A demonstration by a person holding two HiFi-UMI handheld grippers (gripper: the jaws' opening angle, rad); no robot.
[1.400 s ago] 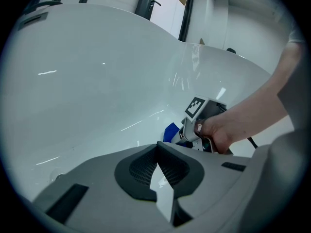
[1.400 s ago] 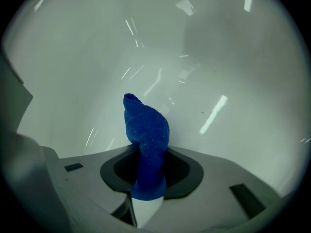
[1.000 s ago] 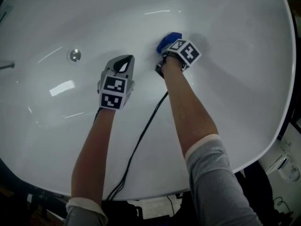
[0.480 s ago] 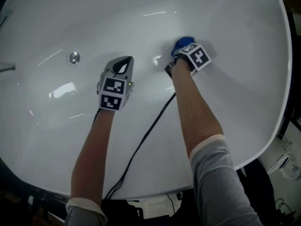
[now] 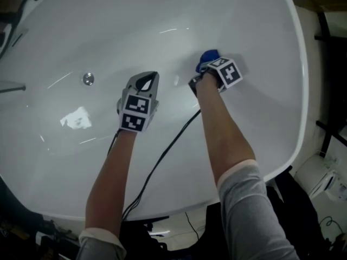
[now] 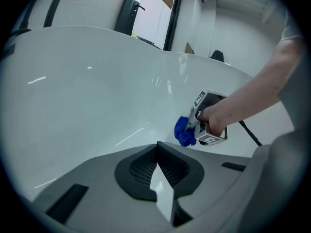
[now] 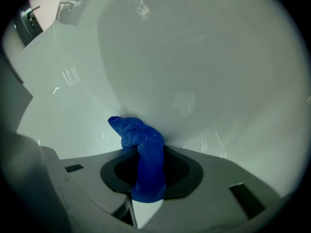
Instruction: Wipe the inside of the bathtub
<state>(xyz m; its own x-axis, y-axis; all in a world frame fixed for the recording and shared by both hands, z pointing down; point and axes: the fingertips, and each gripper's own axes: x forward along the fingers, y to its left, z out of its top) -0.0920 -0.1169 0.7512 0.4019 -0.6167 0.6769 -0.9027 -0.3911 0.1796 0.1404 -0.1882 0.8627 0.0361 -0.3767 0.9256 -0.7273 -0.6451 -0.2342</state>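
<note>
One white tub (image 5: 260,15) fills nearly all of your head view, its smooth inner wall curving round both of your arms. Your right forearm (image 5: 222,129), bare below a grey sleeve (image 5: 255,210), reaches further into the basin than your left forearm (image 5: 108,183). Your left claw (image 5: 145,76) hangs over the tub floor near the middle, well apart from the wall. In its own view the jaws stand tip to tip with nothing between them, and only a thin sliver of white tub shows through the gap behind the tips. Your right claw (image 5: 212,65) sits to the right of it, up against the sloping side of the tub. Its own view shows the jaws clamped on a blue cloth (image 7: 143,154). The cloth runs up between them and bunches into a wad past the tips, and that wad presses on the tub wall. A black cable (image 5: 162,158) trails from the right claw back across the tub floor between your arms and over the near rim. The round metal drain (image 5: 88,78) lies on the floor to the left of your left claw, well clear of both claws and of the cloth.
</note>
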